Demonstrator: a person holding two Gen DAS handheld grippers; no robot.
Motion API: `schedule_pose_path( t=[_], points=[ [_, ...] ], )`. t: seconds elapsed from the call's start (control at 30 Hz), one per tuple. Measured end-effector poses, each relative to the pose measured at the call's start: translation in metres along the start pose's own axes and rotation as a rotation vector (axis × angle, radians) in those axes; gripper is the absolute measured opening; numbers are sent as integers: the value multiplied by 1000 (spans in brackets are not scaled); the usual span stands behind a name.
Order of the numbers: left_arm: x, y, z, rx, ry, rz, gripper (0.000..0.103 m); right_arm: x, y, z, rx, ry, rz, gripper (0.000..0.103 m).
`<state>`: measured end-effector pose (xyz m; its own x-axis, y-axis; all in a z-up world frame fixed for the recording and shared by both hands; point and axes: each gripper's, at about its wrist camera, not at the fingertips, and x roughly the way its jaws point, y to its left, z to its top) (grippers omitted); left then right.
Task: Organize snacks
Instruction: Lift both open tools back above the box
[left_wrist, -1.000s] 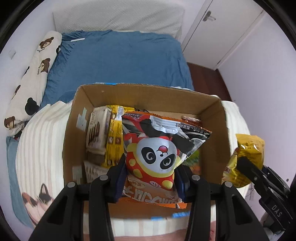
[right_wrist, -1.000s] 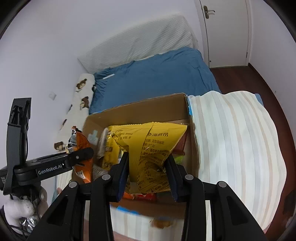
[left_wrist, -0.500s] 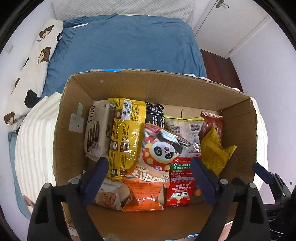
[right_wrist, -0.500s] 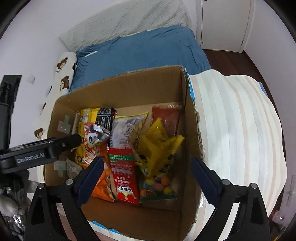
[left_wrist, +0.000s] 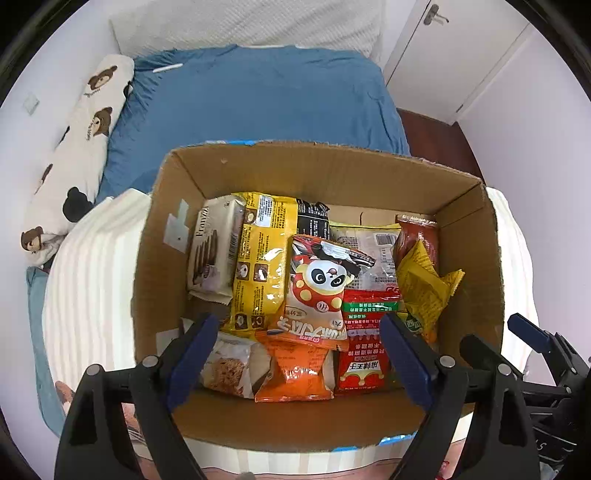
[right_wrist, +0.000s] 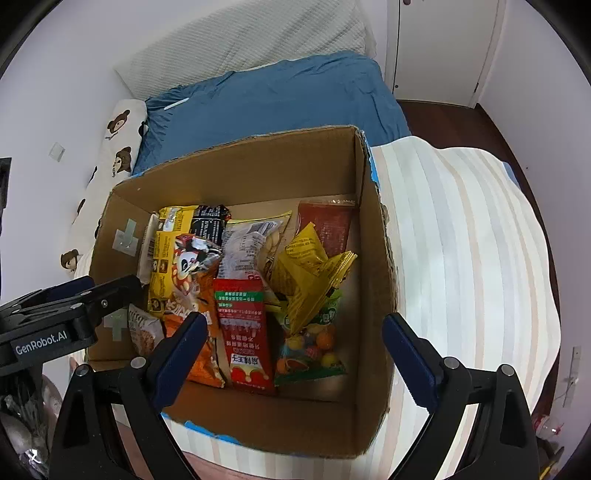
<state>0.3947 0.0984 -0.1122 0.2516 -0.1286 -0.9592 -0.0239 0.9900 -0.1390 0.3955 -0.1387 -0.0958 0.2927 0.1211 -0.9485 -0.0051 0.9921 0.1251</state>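
Cardboard box (left_wrist: 325, 173) sits on a striped blanket (right_wrist: 461, 229) on the bed, full of snack packs. Only the right wrist view shows the candy bag (right_wrist: 314, 347) at the box's near right; only the left wrist view shows the cookie pack (left_wrist: 212, 247) in full. Left gripper (left_wrist: 295, 354) and right gripper (right_wrist: 291, 350) hang over the box, jaws wide, empty. A second ago each clamped a pack: panda bag (left_wrist: 317, 291) and yellow pack (right_wrist: 314, 273) now lie in the box.

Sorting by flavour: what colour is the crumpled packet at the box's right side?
Yellow packet, dark print; clearest in the right wrist view.
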Motion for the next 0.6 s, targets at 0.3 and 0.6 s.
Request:
schedule_pose_path(
  t=[0.3, 0.6],
  points=[
    [-44, -2, -29, 22, -110, 20, 90, -36, 16, -22, -29, -61, -2, 98],
    [-100, 1, -78, 32, -237, 20, 90, -81, 24, -69, -40, -143, 2, 98]
  ],
)
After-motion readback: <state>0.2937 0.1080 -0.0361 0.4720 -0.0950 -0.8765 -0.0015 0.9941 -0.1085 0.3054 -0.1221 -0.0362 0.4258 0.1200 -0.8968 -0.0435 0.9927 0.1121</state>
